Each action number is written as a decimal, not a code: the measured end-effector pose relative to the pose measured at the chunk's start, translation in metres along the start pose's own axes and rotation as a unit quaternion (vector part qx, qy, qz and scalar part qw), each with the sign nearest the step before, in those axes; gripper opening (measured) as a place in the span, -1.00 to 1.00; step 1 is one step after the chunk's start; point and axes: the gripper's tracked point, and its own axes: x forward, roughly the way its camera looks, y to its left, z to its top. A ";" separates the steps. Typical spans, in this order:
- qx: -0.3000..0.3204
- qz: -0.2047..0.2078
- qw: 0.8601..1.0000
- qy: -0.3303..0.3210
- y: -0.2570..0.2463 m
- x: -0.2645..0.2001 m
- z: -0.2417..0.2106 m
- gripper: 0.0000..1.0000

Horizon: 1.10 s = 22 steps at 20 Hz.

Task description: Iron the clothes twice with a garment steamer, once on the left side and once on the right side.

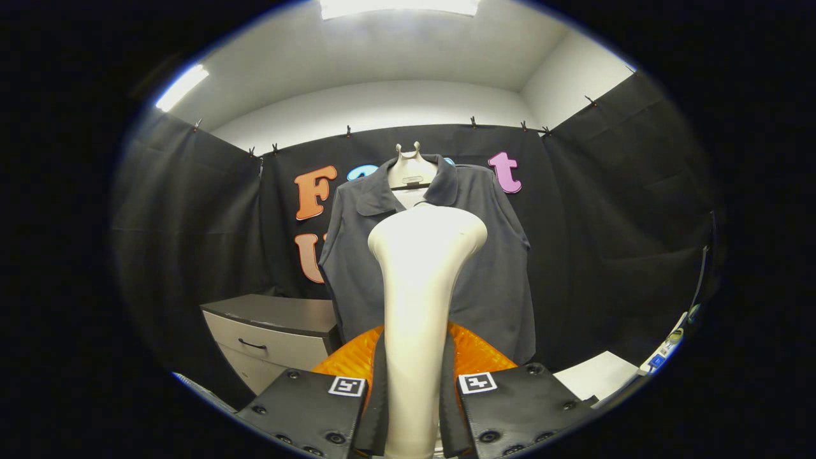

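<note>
fingers [414, 408] clenched on the steamer [421, 287], both pressing its cream handle from either side. steamer stands upright between them, head flared at the top and raised in front of the shirt [491, 255]. shirt is dark grey, collared, hung on a pale mannequin [411, 169] against the black wall, just beyond the steamer. orange part [475, 354] shows low behind the handle. drawer unit [274, 335] sits left of the shirt. white sheet [599, 376] lies low at right.
</note>
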 end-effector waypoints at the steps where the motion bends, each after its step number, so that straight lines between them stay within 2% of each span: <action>1: 0.001 0.002 1.000 -0.001 0.002 0.000 0.001 -0.21; 22: -0.018 0.008 1.000 -0.016 0.018 -0.013 0.018 -0.21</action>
